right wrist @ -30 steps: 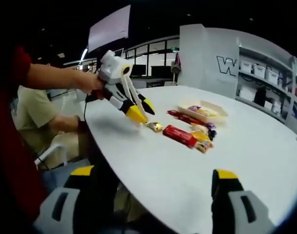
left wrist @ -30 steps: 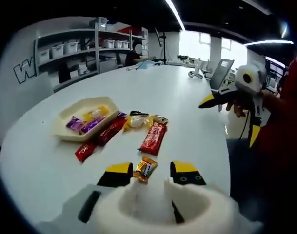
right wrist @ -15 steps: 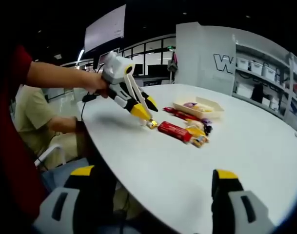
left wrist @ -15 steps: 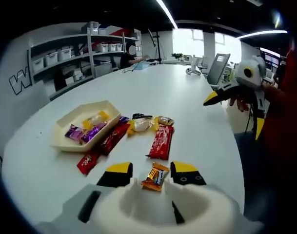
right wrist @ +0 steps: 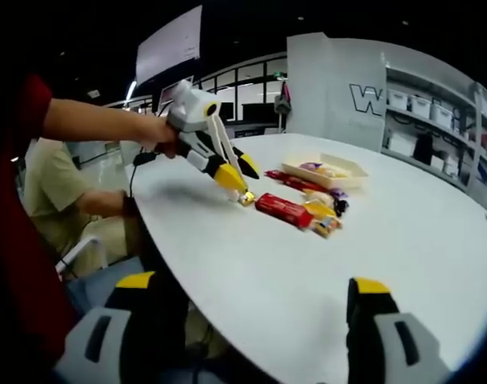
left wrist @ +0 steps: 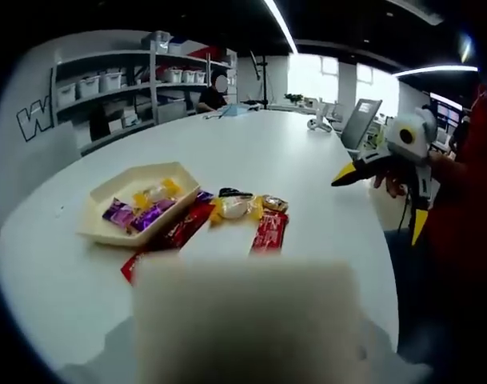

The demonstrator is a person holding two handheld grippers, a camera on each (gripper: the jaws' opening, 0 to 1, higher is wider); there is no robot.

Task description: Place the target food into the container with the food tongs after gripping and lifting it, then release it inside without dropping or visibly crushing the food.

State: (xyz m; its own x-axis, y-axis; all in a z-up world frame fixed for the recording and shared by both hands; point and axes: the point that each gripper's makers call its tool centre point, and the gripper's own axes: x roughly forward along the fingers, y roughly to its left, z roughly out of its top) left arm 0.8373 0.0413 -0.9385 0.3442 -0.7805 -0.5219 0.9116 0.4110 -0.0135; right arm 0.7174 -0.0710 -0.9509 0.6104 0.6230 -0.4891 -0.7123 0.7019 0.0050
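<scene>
Right gripper hangs nearest, off the table edge, jaws wide apart, nothing in them. Farther in, the left gripper has its yellow tips pinched down on a small gold-wrapped candy, just this side of the long red bar; whether it's truly clamped I can't tell, since a pale block hides the jaws in the left gripper view. Candy looks barely off the table, if at all. Beyond the red bar, more wrapped sweets, then the cream tray already holding a few. So: grip looks begun; lift, carry and release remain
</scene>
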